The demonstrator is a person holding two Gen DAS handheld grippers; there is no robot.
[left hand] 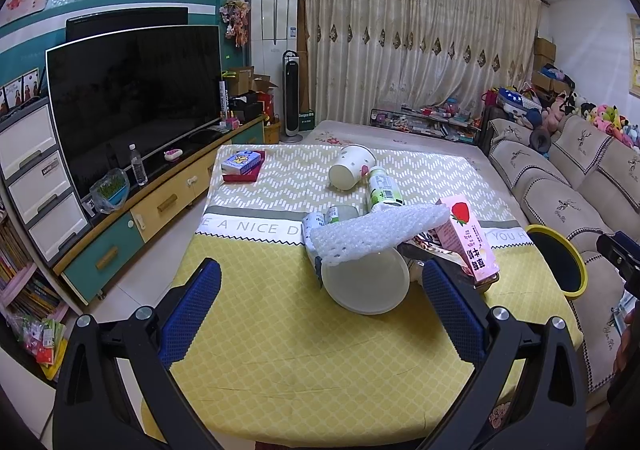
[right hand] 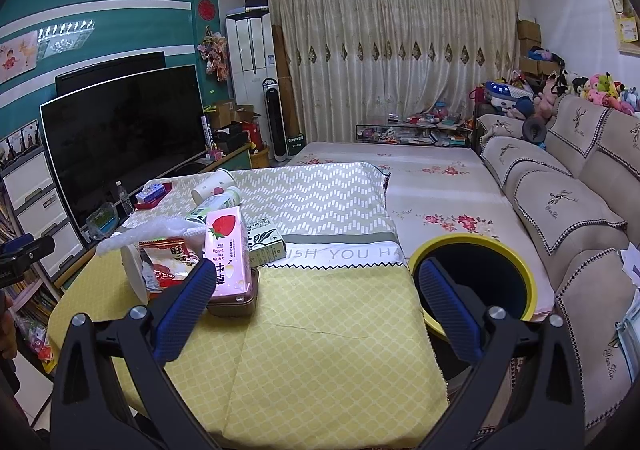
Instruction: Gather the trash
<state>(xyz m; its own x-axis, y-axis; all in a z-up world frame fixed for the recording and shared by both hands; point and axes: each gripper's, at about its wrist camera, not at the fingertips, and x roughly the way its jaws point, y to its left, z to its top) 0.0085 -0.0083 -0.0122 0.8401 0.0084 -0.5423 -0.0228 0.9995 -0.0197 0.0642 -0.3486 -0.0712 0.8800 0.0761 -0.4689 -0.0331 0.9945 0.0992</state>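
Observation:
A heap of trash lies on the yellow tablecloth (left hand: 280, 330): a white foam net (left hand: 376, 234) draped over a round white lid (left hand: 366, 284), a pink strawberry milk carton (left hand: 468, 242), a green-labelled bottle (left hand: 382, 186) and a tipped paper cup (left hand: 352, 166). My left gripper (left hand: 320, 282) hovers open just short of the lid. In the right wrist view the pink carton (right hand: 226, 254) stands upright beside a red snack bag (right hand: 168, 262) and a green tea carton (right hand: 264, 242). My right gripper (right hand: 314, 286) is open and holds nothing. The yellow-rimmed bin (right hand: 476, 274) stands at the table's right edge.
A large TV (left hand: 132, 98) on a low cabinet runs along the left. A sofa (right hand: 580, 210) with plush toys lines the right, and a flowered mattress (right hand: 440, 178) lies beyond the table. A blue box (left hand: 242, 162) rests on a red one at the table's far left.

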